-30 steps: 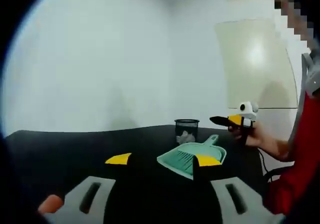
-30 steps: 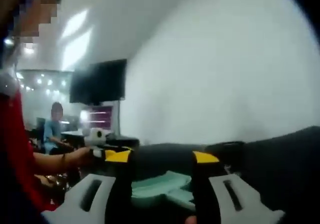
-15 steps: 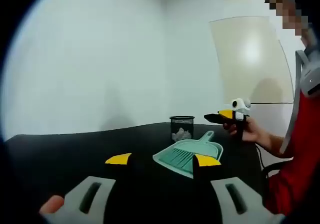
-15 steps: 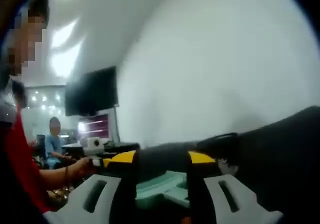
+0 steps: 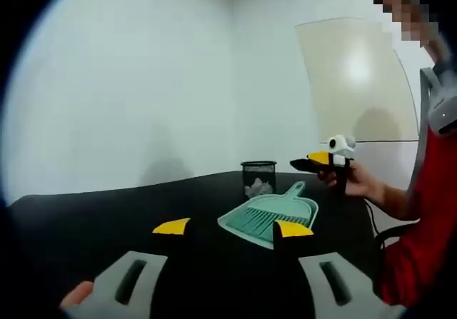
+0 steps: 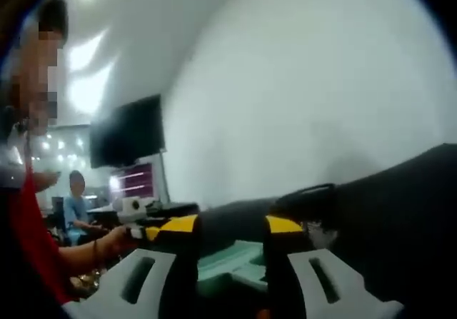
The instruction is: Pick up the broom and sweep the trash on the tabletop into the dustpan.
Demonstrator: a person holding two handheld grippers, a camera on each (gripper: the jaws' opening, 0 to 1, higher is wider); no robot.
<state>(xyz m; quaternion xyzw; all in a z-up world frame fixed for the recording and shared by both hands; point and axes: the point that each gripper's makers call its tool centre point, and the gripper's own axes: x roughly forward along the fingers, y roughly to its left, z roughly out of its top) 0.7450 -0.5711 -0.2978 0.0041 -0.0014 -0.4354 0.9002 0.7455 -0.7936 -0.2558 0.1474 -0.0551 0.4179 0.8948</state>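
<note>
in the left gripper view the left gripper (image 5: 223, 228) hangs above the black table (image 5: 86, 212), its jaws apart with nothing between them. past its yellow tips lies the green dustpan (image 5: 270, 215), the broom resting in it, and behind that stands a black mesh bin (image 5: 258, 178) holding crumpled paper. the right gripper (image 5: 308, 165) is held in a hand (image 5: 357, 183) beyond the dustpan. in the right gripper view its jaws are spread and empty over the dustpan.
</note>
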